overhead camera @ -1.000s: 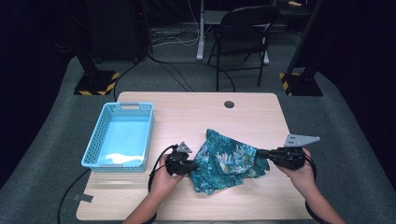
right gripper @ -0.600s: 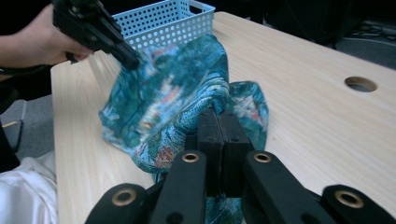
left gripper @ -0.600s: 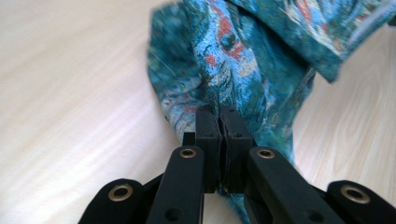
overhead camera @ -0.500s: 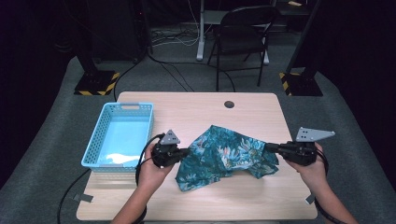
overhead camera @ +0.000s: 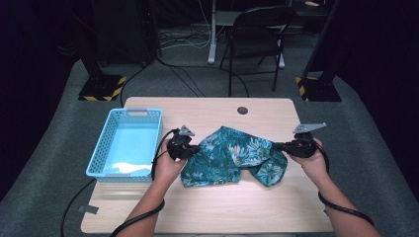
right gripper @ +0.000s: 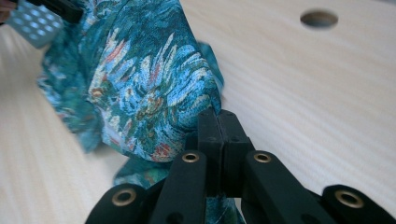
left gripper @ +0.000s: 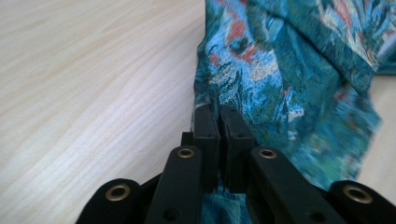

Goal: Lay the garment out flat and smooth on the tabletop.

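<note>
Dark floor and a chair are framing your wooden table [overhead camera: 207,207]. You are pulling the floral cloth [overhead camera: 232,155] wider than a second ago, left gripper [overhead camera: 190,149] and right gripper [overhead camera: 277,146] each pinching an opposite edge; likely spreading it beside the blue basket [overhead camera: 106,148].

A light wooden table [overhead camera: 207,207] has a round cable hole [overhead camera: 242,110] near its 12 o'clock edge. A pale blue mesh basket [overhead camera: 101,153] sits at its 9 o'clock side. A dark folding chair [overhead camera: 257,34] stands beyond, toward 12 o'clock.
</note>
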